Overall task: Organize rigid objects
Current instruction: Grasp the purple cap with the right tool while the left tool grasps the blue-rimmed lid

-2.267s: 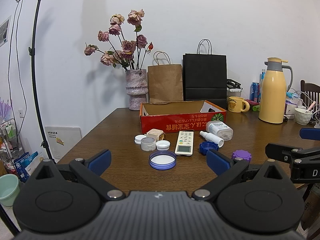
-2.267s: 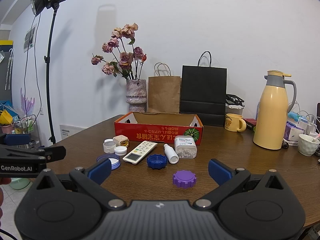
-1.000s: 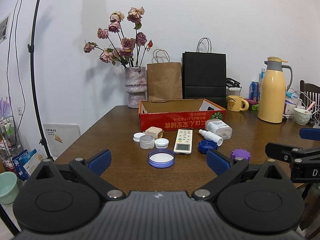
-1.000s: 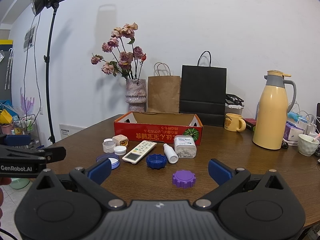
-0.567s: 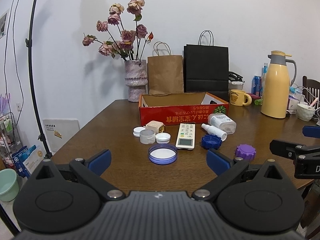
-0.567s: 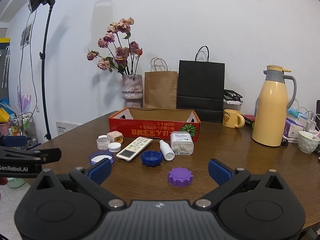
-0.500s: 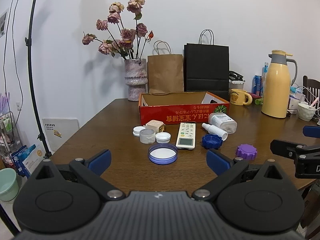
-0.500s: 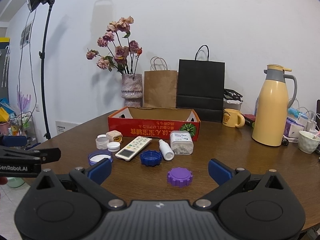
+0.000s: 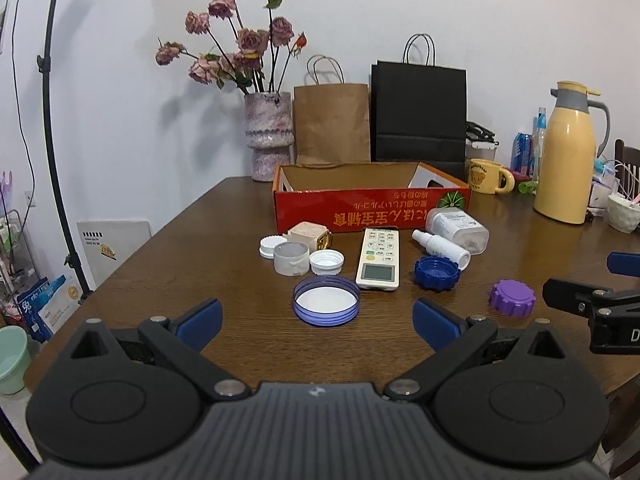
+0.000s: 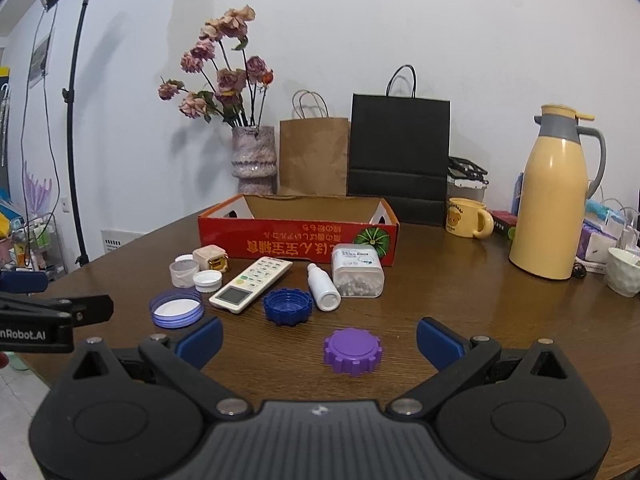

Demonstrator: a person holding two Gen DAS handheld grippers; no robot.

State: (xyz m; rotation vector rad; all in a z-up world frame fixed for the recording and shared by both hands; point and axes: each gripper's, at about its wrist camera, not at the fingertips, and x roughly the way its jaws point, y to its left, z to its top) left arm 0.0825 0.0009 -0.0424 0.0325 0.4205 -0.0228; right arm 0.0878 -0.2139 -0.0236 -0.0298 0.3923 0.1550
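Both the left gripper [image 9: 316, 318] and right gripper [image 10: 320, 338] hang with jaws spread wide, holding nothing. The purple cap [image 10: 352, 351], lower centre of the right view on the table [image 10: 460, 300], looks light and stiff; its ridged rim should give grip.

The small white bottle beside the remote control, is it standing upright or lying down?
Lying down: the small white bottle rests on its side on the table, between the remote control and the clear container.
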